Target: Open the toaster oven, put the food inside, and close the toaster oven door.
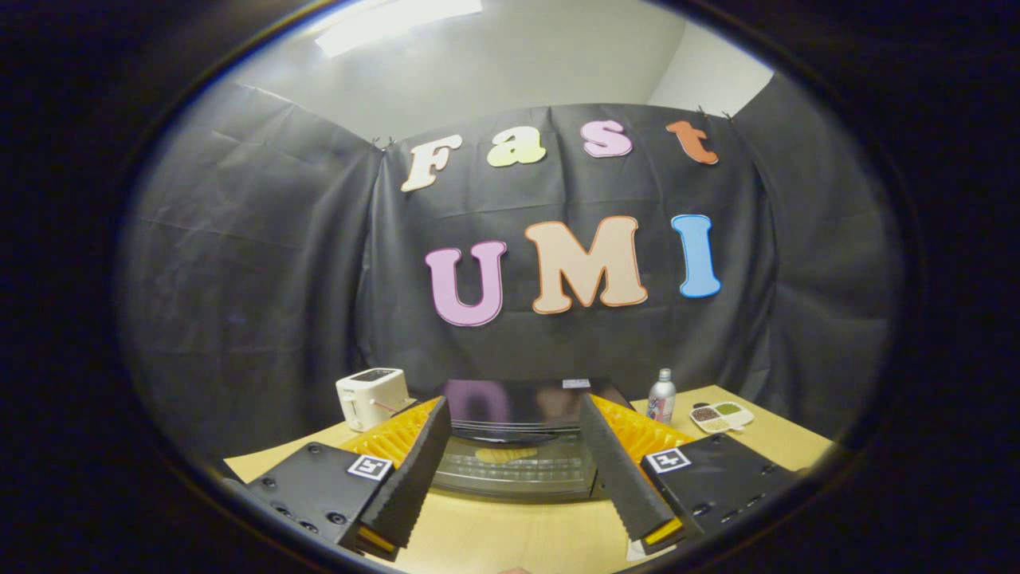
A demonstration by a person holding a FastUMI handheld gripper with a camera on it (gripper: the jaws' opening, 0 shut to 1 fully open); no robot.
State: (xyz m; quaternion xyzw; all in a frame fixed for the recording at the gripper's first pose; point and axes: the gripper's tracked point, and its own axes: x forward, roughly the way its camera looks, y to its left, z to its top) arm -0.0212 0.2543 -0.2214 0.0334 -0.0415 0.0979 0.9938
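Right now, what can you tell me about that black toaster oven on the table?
The toaster oven is a low black box with a glossy top that mirrors the wall behind it. Its glass door looks shut, a dark handle runs across the top of the door, and a wire rack with something pale yellow on it shows through the glass. It sits on the wooden table, framed between the open gripper's two fingers, which do not touch it. A white toaster stands to its left.

toaster [368, 396], bottle [661, 396], snack dish [721, 416], table [510, 534]
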